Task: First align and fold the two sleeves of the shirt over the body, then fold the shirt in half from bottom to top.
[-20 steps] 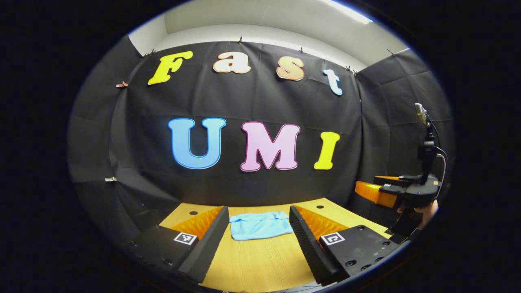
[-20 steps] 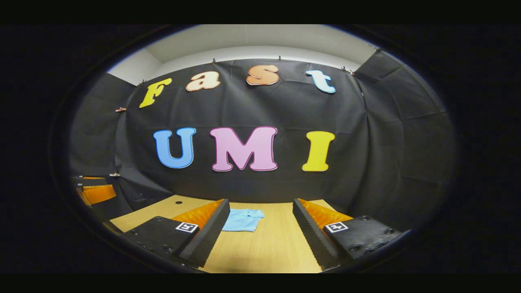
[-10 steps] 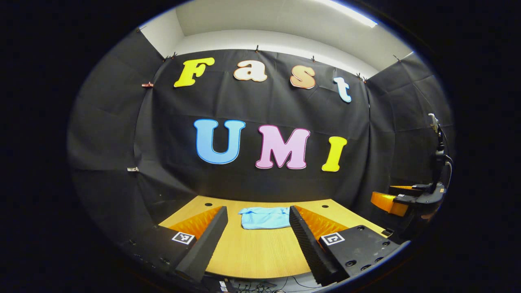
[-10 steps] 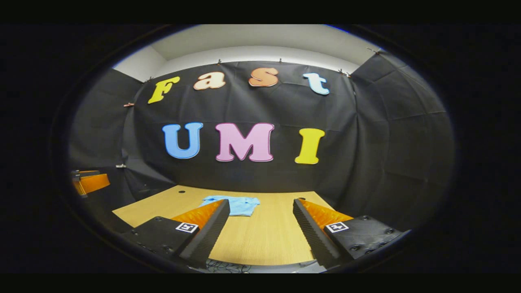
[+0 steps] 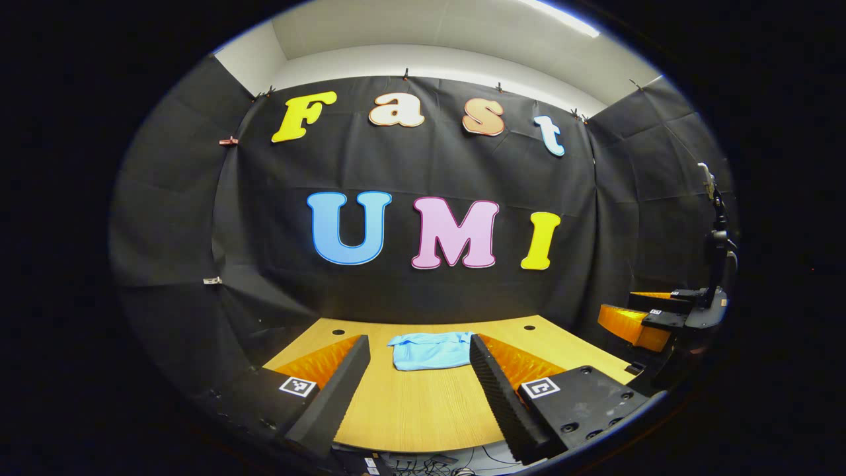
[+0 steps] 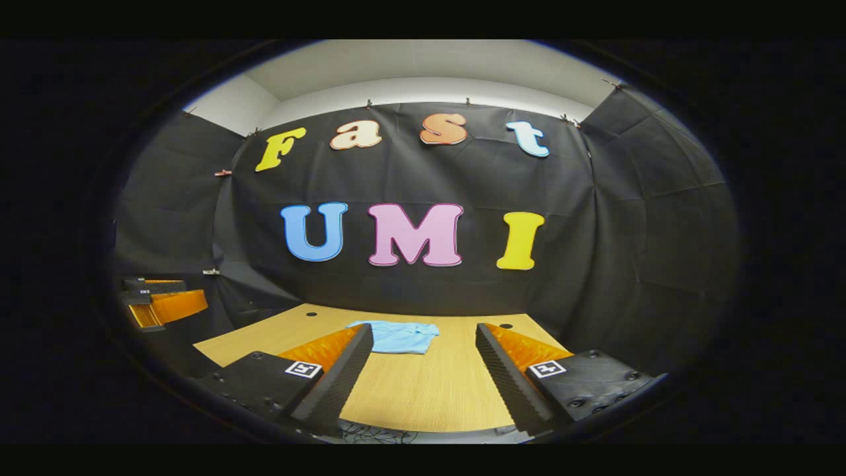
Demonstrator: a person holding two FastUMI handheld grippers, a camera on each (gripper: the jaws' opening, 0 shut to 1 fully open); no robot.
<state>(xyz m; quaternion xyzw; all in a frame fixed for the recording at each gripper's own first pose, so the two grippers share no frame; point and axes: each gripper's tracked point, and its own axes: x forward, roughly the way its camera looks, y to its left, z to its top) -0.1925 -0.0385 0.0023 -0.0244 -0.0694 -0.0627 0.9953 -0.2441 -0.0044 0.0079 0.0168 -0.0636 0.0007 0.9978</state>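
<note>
My left gripper (image 5: pixel 420 360) and right gripper (image 6: pixel 423 354) gape wide, empty; folded shirt (image 5: pixel 431 350) on table (image 5: pixel 423 410); cables (image 5: pixel 429 466) below edge in left gripper view.

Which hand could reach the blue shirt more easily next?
Probably the left gripper. In the left gripper view the blue shirt lies straight ahead between its open fingers; in the right gripper view it sits off to one side.
</note>
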